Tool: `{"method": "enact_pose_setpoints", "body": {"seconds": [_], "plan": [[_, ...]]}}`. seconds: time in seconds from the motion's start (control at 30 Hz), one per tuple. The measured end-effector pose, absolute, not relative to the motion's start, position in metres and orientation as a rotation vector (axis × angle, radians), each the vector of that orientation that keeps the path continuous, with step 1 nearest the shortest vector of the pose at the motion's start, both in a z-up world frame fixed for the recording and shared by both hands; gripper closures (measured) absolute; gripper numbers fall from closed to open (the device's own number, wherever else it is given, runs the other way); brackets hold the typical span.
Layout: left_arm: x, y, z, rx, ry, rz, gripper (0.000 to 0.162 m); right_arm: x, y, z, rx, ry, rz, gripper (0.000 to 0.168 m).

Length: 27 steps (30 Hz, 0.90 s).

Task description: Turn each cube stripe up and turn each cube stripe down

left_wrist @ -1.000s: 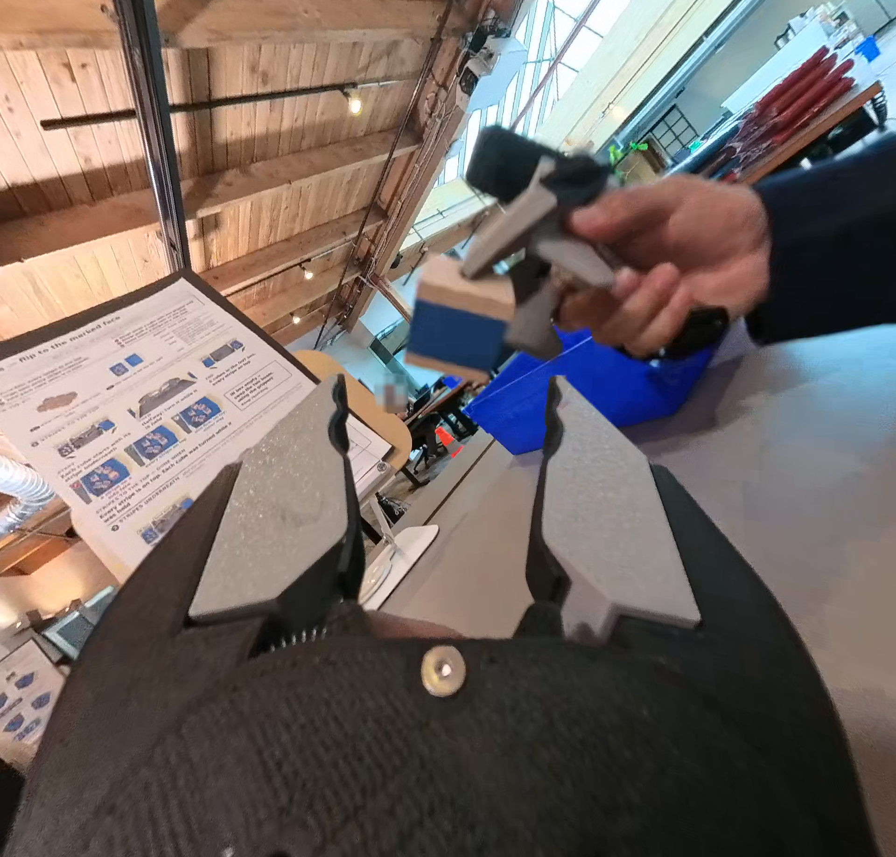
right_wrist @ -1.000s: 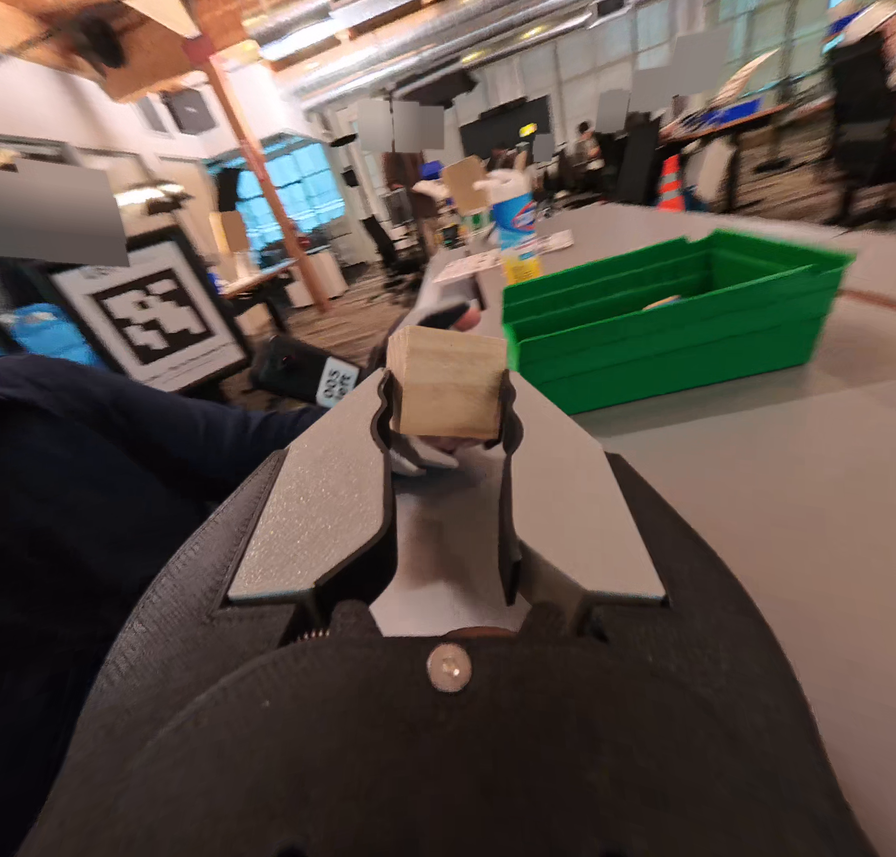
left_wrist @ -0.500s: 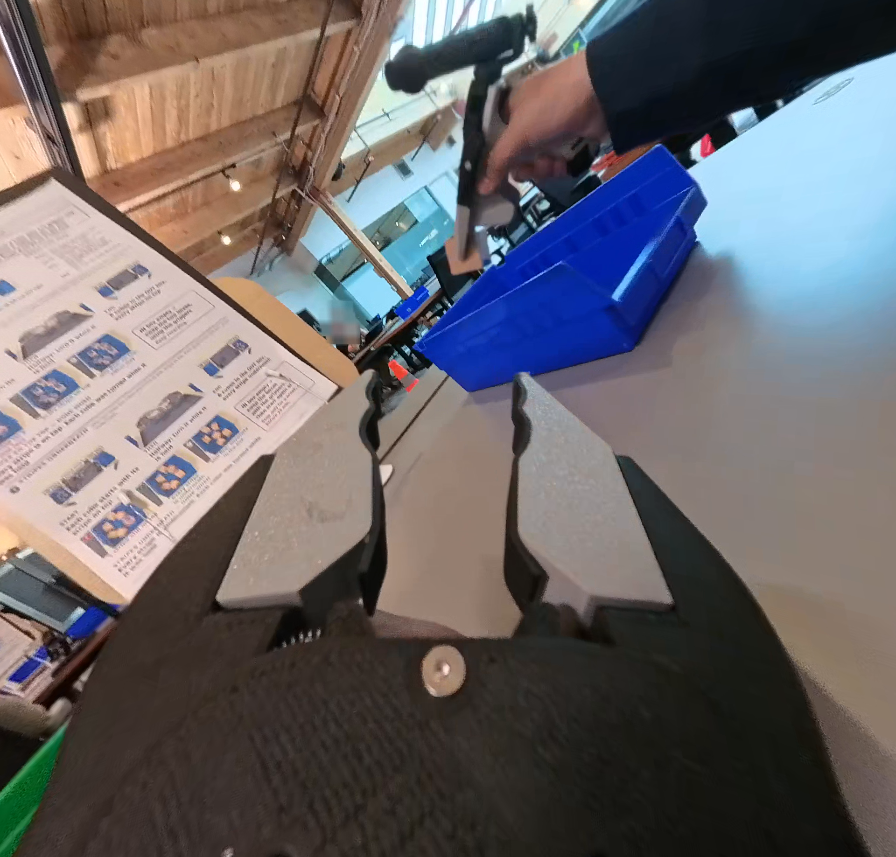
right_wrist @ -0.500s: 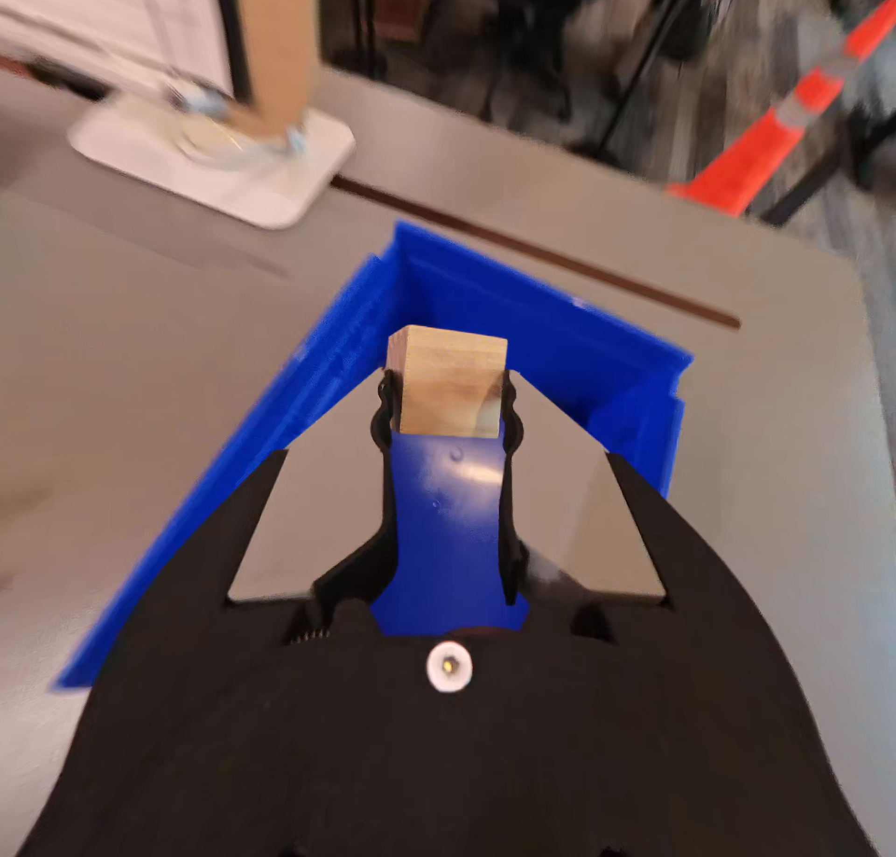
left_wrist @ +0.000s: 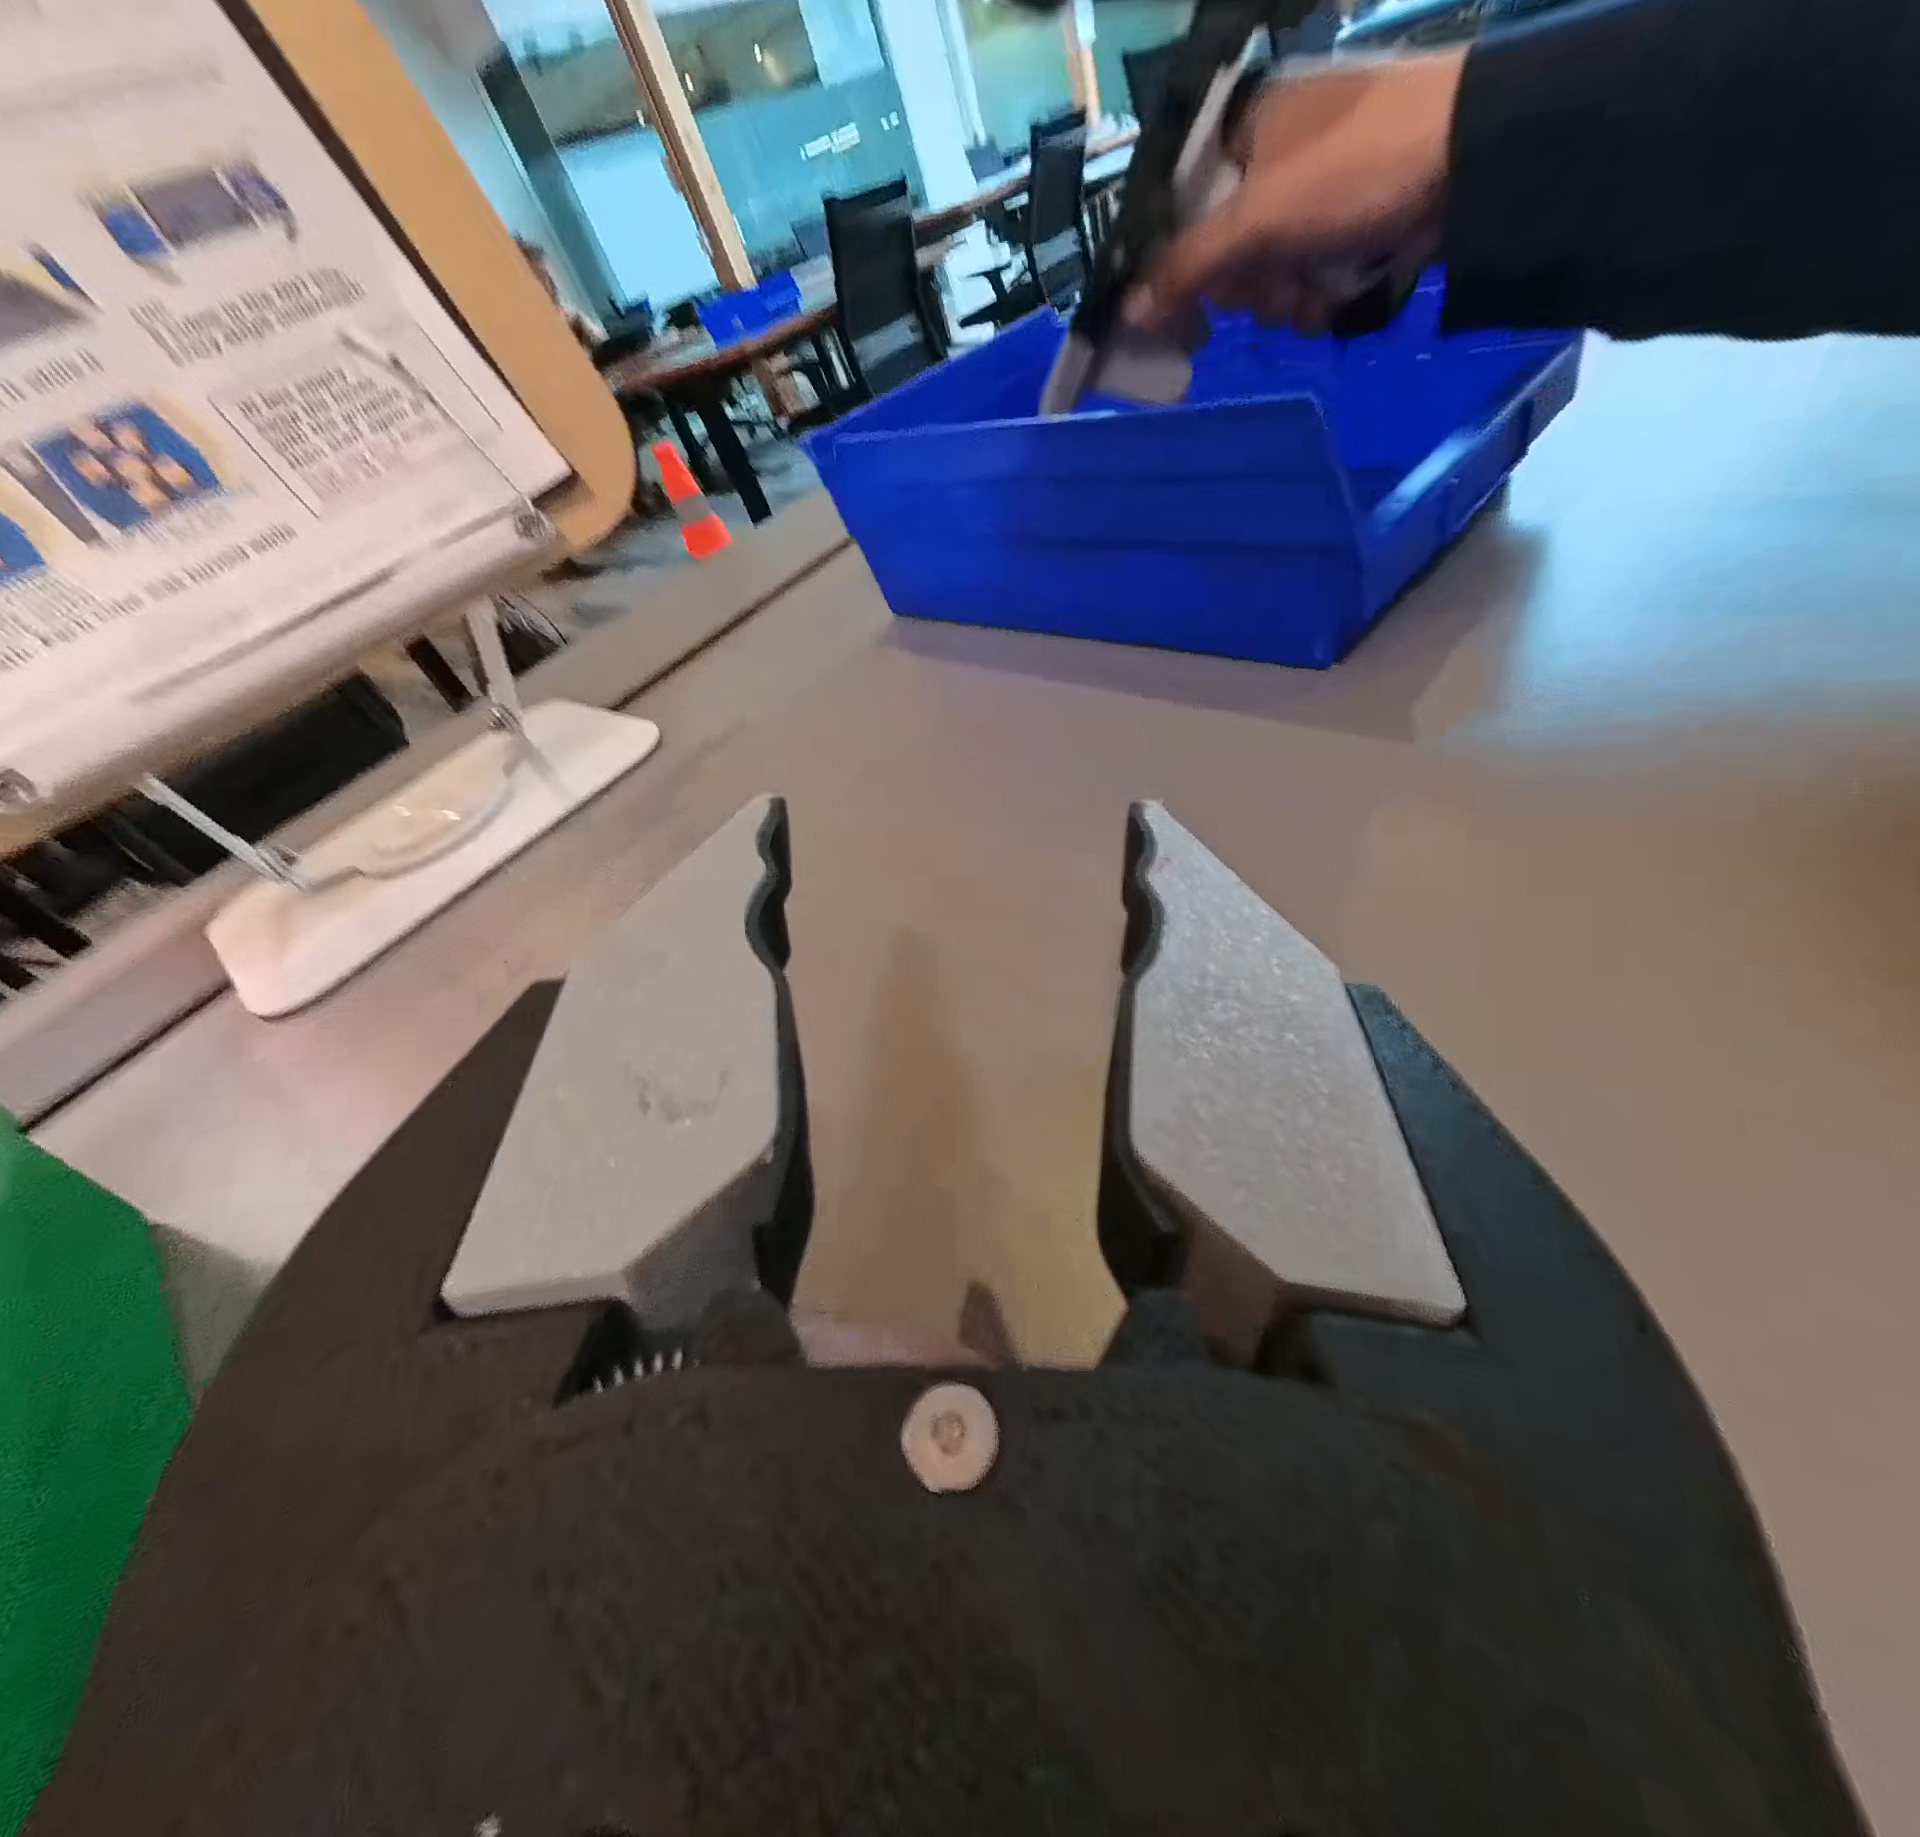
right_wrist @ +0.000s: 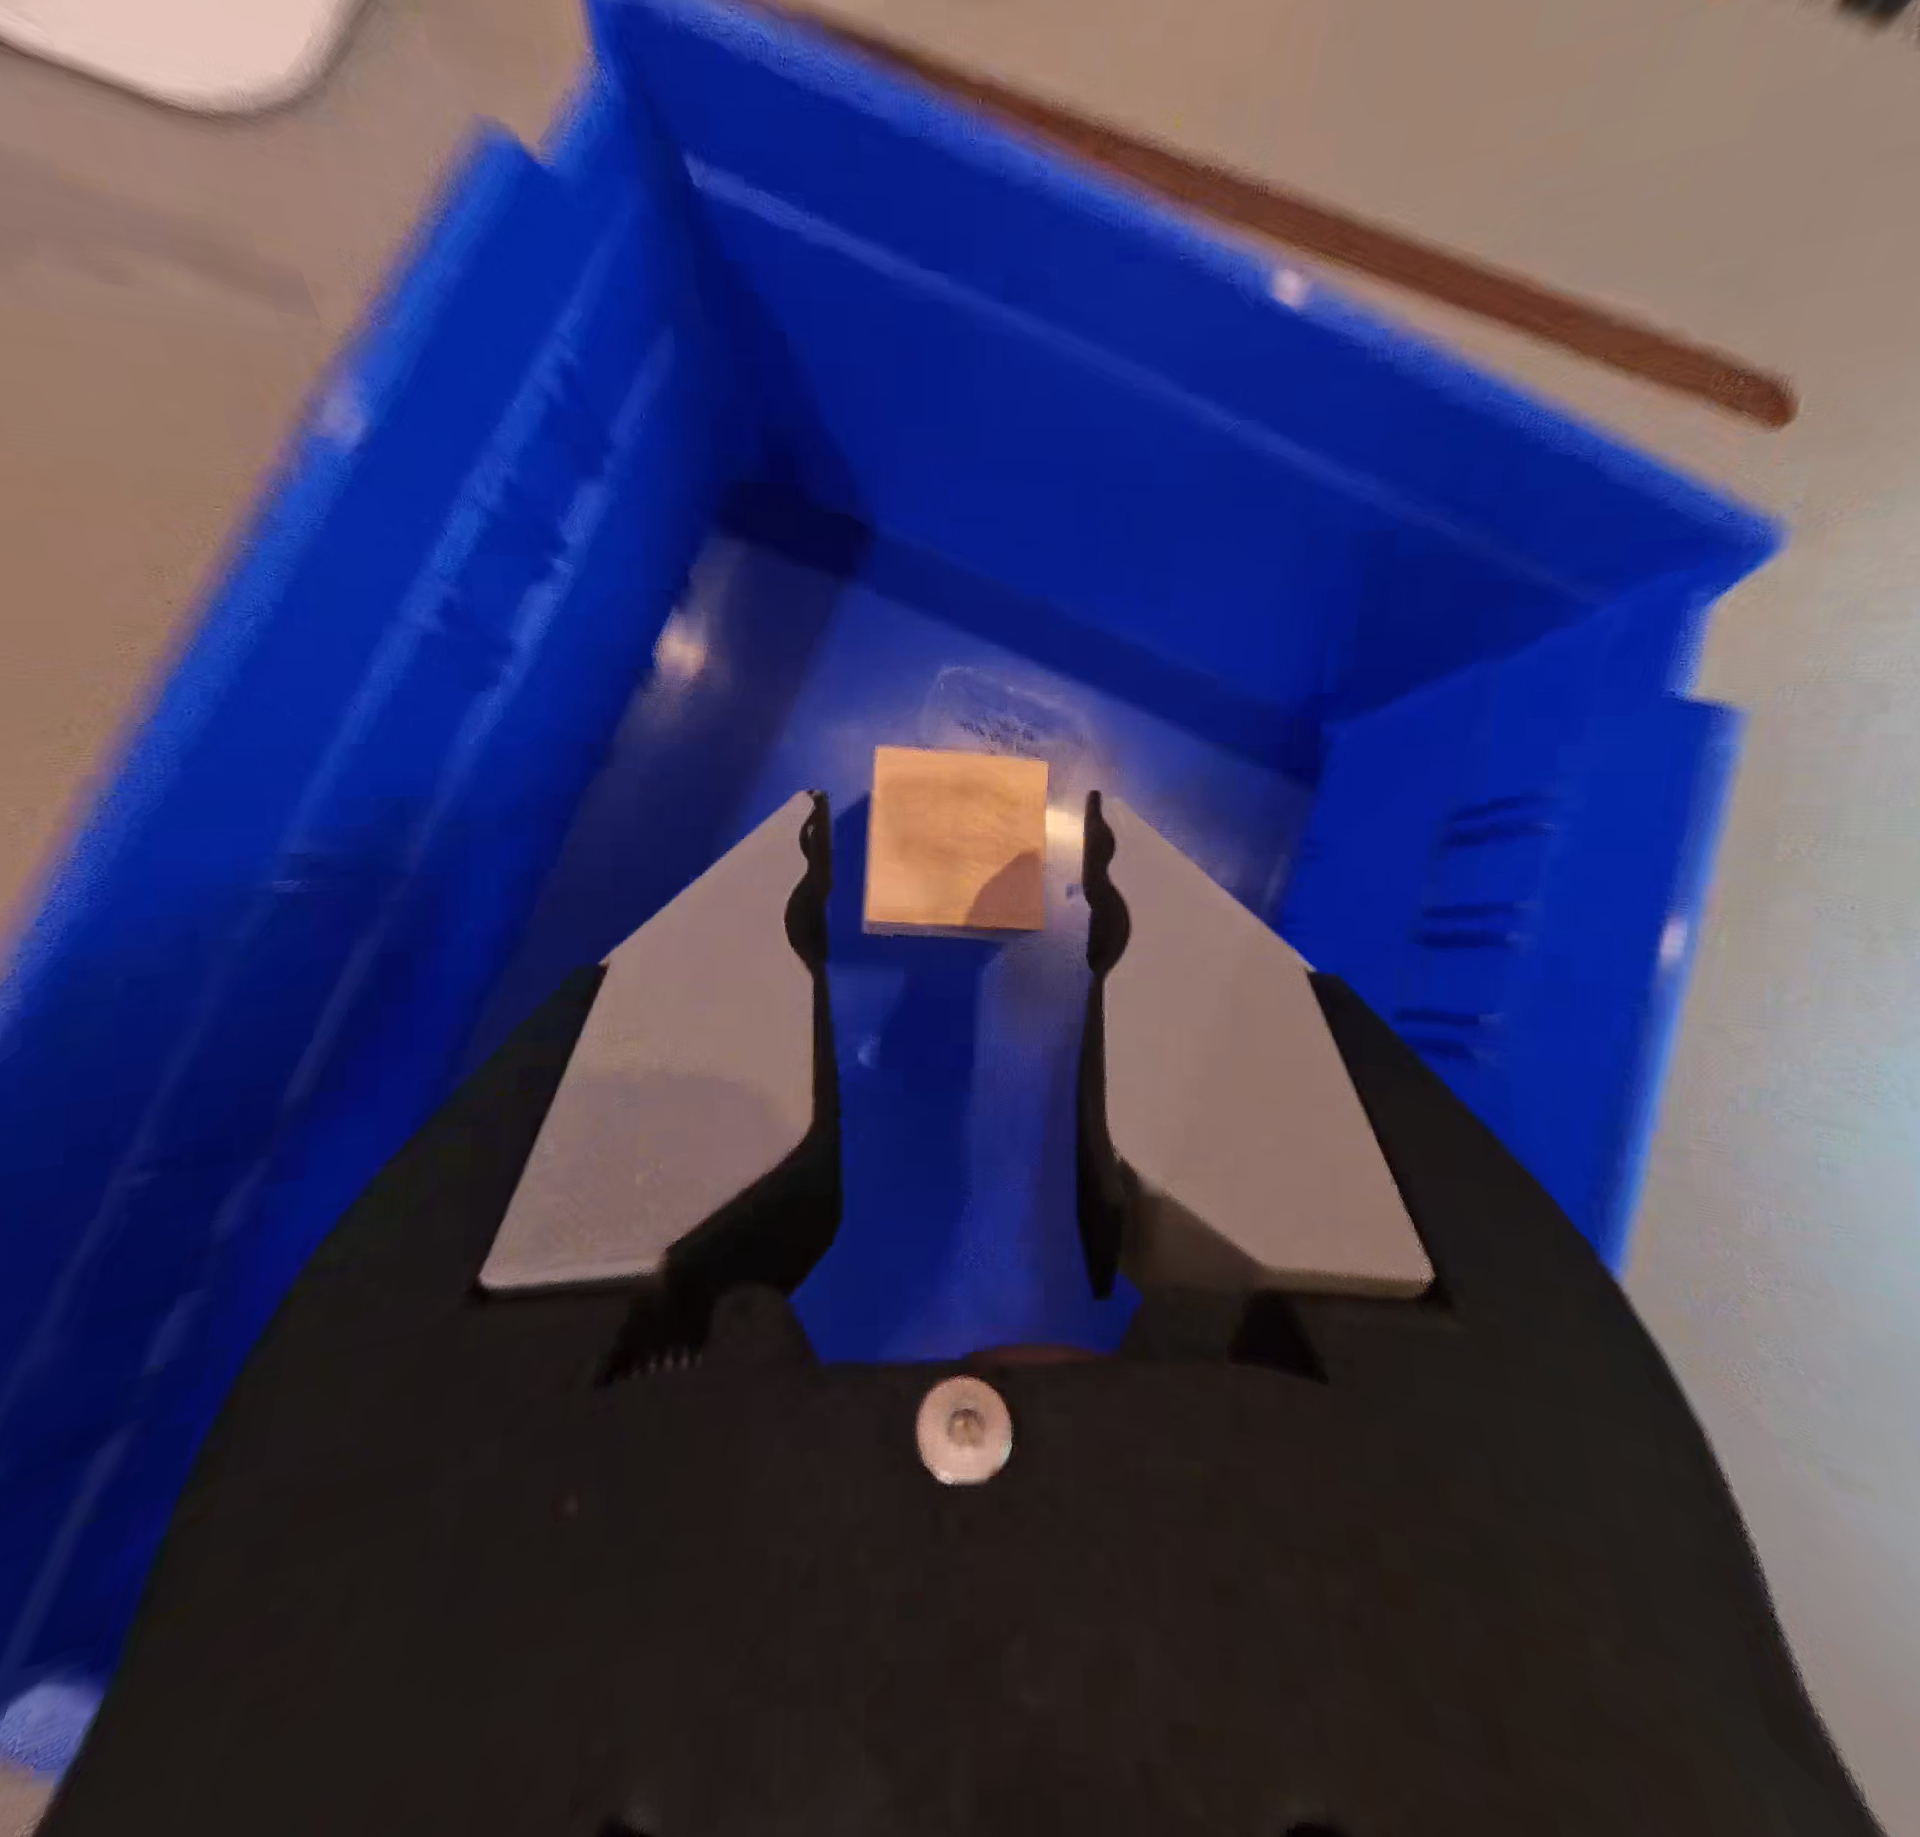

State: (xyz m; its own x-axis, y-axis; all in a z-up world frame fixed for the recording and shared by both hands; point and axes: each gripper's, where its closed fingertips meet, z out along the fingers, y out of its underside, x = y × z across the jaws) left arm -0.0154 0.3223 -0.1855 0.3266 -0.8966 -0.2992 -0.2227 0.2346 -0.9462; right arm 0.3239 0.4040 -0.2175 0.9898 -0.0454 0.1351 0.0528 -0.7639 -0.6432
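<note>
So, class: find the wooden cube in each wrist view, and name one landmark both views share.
Left wrist view: not visible; the blue bin's wall hides its floor.
Right wrist view: wooden cube at centre, on the bin floor between the open right gripper fingers.
Shared landmark: the blue bin.

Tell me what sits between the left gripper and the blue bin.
Nothing: in the left wrist view only bare grey table separates the open left gripper from the blue bin.
</note>
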Motion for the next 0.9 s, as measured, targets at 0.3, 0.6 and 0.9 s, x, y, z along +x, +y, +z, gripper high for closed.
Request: {"method": "enact_pose_setpoints", "body": {"seconds": [0.3,0.6,0.9], "plan": [[-0.014,0.327,-0.200,-1.403,1.196,-0.710,0.095,0.109,0.369,-0.073,-1.898,-0.366,0.437,0.119],[-0.016,0.325,-0.201,-1.431,1.203,-0.844,0.101,0.010,0.406,-0.181,-1.948,-0.432,0.565,0.121],[-0.021,0.306,-0.202,-1.455,1.259,-0.874,0.102,0.104,0.409,-0.219,-2.078,-0.357,0.312,0.119]]}}
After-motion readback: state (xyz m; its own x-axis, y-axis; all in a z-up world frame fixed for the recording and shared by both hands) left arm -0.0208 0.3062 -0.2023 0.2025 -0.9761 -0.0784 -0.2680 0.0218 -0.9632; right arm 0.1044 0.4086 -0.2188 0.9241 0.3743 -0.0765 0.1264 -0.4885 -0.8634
